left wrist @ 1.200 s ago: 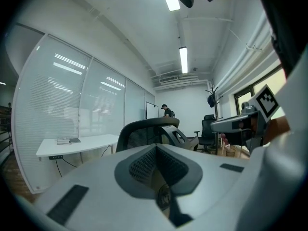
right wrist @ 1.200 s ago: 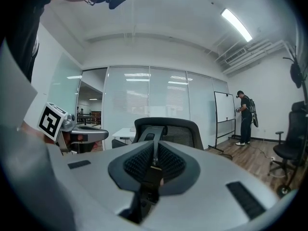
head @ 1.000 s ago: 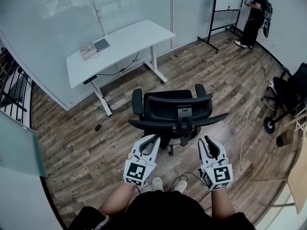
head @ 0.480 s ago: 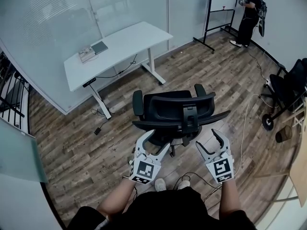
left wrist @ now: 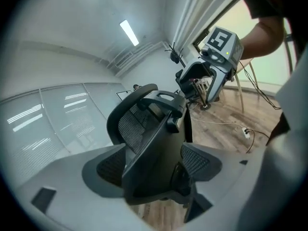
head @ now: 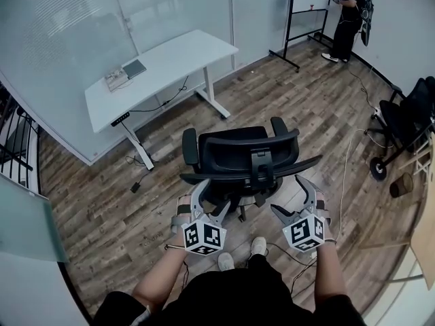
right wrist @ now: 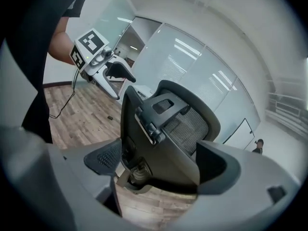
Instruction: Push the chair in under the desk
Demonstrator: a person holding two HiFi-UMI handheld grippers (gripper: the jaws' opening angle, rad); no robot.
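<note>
The black mesh office chair (head: 241, 158) stands on the wood floor with its back toward me. It faces the white desk (head: 170, 60) but is well short of it. My left gripper (head: 211, 201) sits at the left end of the backrest's lower wing and my right gripper (head: 292, 197) at the right end. Both sets of jaws are opening. In the left gripper view the backrest (left wrist: 144, 124) runs between the spread pads (left wrist: 110, 167) without being pressed. The right gripper view shows the same: the backrest (right wrist: 178, 119) lies between wide jaws.
A notebook and a small box (head: 126, 73) lie on the desk, and a cable hangs beneath it. A glass wall runs behind the desk. A person (head: 350, 15) stands far right by a whiteboard stand (head: 292, 26). Another dark chair (head: 404, 117) and floor cables (head: 343, 175) are at the right.
Both grippers' jaws have gone from nearly shut to wide open. They now sit at the two ends of the backrest's lower wing. The chair has hardly moved.
</note>
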